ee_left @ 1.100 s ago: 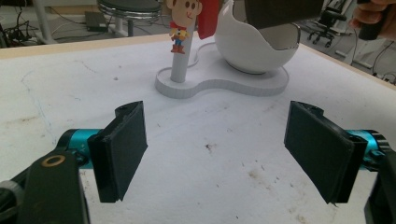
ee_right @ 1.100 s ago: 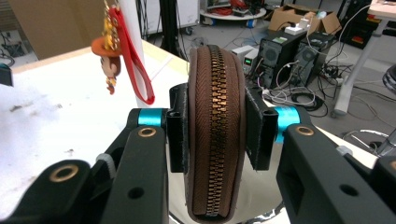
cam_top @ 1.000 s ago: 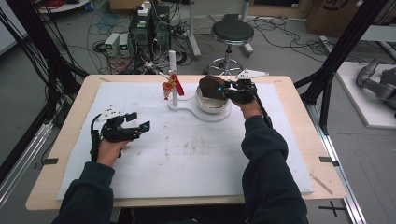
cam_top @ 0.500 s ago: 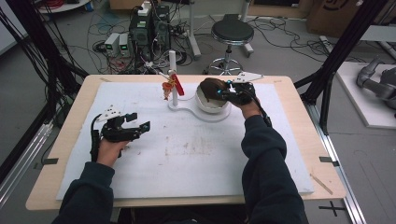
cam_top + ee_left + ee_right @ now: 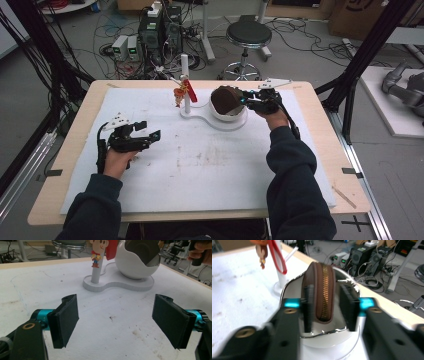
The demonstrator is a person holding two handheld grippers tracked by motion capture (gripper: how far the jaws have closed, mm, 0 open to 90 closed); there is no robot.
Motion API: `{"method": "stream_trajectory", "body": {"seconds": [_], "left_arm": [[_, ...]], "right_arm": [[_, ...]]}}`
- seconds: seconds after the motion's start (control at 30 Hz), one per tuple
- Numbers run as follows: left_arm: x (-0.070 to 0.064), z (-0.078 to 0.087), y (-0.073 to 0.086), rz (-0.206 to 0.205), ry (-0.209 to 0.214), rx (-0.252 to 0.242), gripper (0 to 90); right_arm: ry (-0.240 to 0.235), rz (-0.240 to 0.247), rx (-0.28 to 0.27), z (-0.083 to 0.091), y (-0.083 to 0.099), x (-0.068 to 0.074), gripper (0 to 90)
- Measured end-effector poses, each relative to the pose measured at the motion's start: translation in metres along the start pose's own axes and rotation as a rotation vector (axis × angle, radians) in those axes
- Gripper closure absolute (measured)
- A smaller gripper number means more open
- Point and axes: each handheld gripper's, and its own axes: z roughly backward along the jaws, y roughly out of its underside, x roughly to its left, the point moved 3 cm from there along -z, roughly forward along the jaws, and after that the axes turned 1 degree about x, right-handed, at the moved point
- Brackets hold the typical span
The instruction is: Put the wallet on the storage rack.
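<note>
Since a second ago the right claw [image 5: 243, 101] has shifted slightly leftward over the bowl, bringing the brown zippered pouch [image 5: 226, 98] deeper into it, while the left claw [image 5: 150, 135] has stayed where it was. Across the white-covered surface [image 5: 210, 165], the person's right forearm stretches forward to the far side, hand level with the bowl's rim; the left forearm lies low near the left edge, its claw pointing right with jaws spread wide apart and holding nothing. A white egg-shaped bowl [image 5: 227, 114] sits on a white stand base [image 5: 200, 116] with an upright post [image 5: 185, 85]. Inside the bowl the pouch stands on edge, zipper up, between the right claw's jaws, which flank it closely; whether they press it I cannot tell. A small cartoon figure charm [image 5: 95, 258] hangs on the post beside a red tag [image 5: 191, 93]; no writing is legible.
</note>
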Motion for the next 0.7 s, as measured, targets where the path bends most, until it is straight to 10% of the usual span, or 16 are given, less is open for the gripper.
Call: {"method": "stream_trajectory", "body": {"seconds": [0.33, 0.6, 0.7], "left_arm": [[0.001, -0.001, 0.001, 0.006, 0.006, 0.004, 21.1], [0.003, 0.003, -0.002, 0.005, -0.001, -0.036, 21.1], [0.003, 0.004, -0.003, 0.006, -0.007, -0.051, 19.7]], "right_arm": [[0.095, 0.015, 0.123, -0.007, 0.006, 0.001, 74.8], [0.100, -0.148, 0.026, 0.026, 0.019, -0.001, 40.3], [0.117, -0.135, -0.018, 0.045, 0.031, 0.002, 35.9]]}}
